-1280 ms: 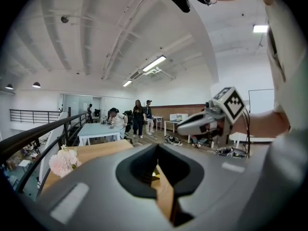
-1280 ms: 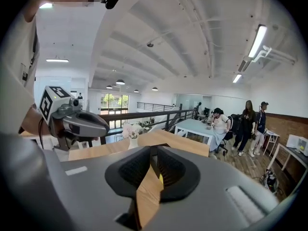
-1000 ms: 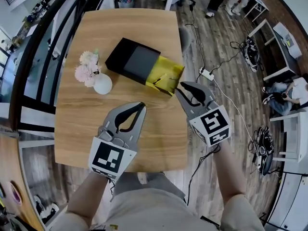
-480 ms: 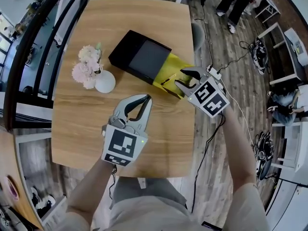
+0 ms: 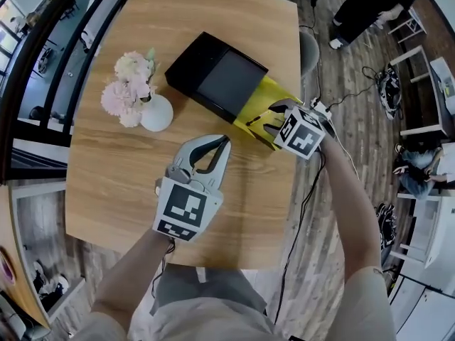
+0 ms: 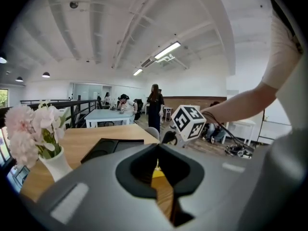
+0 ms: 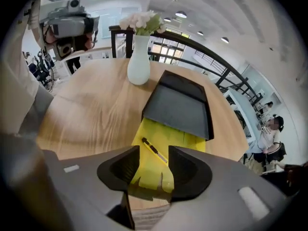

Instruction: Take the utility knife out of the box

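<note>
Utility knife (image 7: 154, 150), one, in one box (image 5: 220, 77), right hand-held gripper (image 7: 154, 170) opening empty above, left hand-held gripper (image 5: 226, 142) closed.

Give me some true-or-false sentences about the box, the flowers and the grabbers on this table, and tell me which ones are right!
1. The slim black-and-silver utility knife lies in the yellow cardboard tray. True.
2. The round white vase of pink flowers stands on top of the flat black box. False: it stands on the wooden table, beside the box.
3. The right gripper is squeezing the knife. False: its jaws are opening, apart over the tray, and the knife lies loose there.
4. The yellow tray sticks out of the black box. True.
5. The left gripper holds the vase. False: its jaws are together, with nothing in them.
</note>
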`<move>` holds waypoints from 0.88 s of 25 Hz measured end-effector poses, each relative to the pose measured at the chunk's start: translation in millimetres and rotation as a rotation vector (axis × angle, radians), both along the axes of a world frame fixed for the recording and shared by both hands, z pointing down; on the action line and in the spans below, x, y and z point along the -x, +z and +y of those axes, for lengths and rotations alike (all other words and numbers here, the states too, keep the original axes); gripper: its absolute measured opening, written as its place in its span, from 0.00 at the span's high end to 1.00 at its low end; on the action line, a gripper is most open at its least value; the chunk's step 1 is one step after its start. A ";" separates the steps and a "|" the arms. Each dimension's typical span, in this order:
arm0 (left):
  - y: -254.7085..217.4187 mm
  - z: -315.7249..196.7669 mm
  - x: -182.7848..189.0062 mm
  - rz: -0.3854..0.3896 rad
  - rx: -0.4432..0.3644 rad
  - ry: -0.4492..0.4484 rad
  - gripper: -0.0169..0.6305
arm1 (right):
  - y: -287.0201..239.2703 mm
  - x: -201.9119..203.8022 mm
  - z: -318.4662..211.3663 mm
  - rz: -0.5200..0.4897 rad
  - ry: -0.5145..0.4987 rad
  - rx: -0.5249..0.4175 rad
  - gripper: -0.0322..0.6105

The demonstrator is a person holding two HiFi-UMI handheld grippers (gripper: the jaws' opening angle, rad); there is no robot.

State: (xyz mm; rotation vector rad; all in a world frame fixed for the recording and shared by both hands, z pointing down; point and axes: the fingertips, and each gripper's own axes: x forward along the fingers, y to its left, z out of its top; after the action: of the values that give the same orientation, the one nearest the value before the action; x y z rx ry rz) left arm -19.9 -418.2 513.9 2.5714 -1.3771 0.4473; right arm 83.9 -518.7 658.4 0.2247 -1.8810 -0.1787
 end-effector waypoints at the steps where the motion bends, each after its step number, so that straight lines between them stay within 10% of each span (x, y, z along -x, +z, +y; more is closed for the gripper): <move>1: 5.0 -1.4 0.4 0.001 0.006 -0.001 0.97 | 8.0 -0.3 -2.1 0.010 -0.004 0.007 0.65; 22: 81.4 3.8 12.2 0.019 0.127 -0.103 0.97 | 91.7 2.5 -15.7 0.114 -0.062 0.055 0.76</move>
State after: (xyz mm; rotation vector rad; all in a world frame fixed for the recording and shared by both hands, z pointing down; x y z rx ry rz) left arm -32.0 -414.4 595.3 2.3853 -1.4184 0.4754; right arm 81.4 -534.4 750.1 0.1167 -1.7780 -0.1782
